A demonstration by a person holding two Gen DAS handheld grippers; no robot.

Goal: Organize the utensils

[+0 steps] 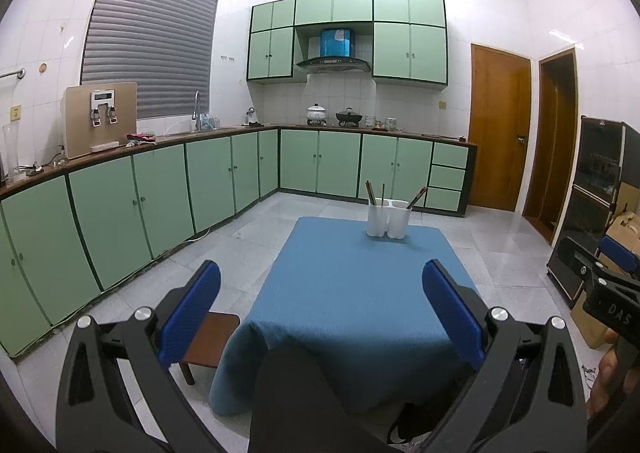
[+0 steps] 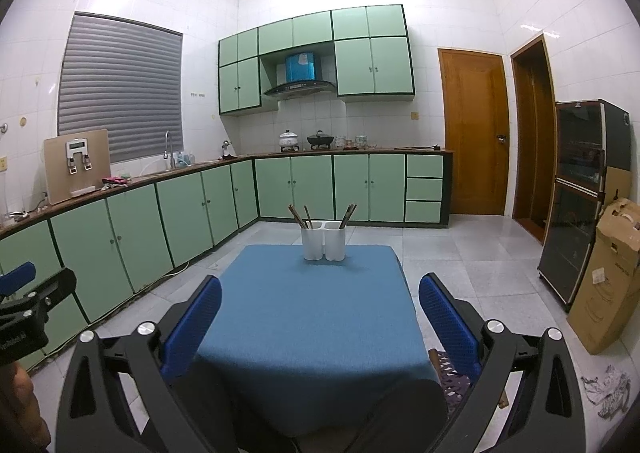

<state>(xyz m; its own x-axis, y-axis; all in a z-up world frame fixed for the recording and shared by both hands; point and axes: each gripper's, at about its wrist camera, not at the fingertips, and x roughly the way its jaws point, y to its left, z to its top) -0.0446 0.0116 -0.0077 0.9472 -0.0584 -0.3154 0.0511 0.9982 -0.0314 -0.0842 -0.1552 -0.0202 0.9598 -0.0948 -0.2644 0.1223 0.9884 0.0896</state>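
A white two-compartment utensil holder (image 1: 388, 221) stands upright at the far edge of the blue-clothed table (image 1: 352, 293); it also shows in the right wrist view (image 2: 323, 240). Brown chopsticks (image 1: 374, 193) stick out of both compartments, also seen in the right wrist view (image 2: 298, 216). My left gripper (image 1: 320, 313) is open and empty, held over the near part of the table. My right gripper (image 2: 320, 317) is open and empty, also over the near edge of the table (image 2: 312, 313). Each gripper shows at the edge of the other's view.
Green cabinets (image 1: 120, 209) run along the left and back walls. A small wooden stool (image 1: 208, 341) stands left of the table. A black cabinet (image 2: 580, 213) and cardboard boxes (image 2: 604, 285) stand at the right. Wooden doors (image 2: 472, 129) are at the back right.
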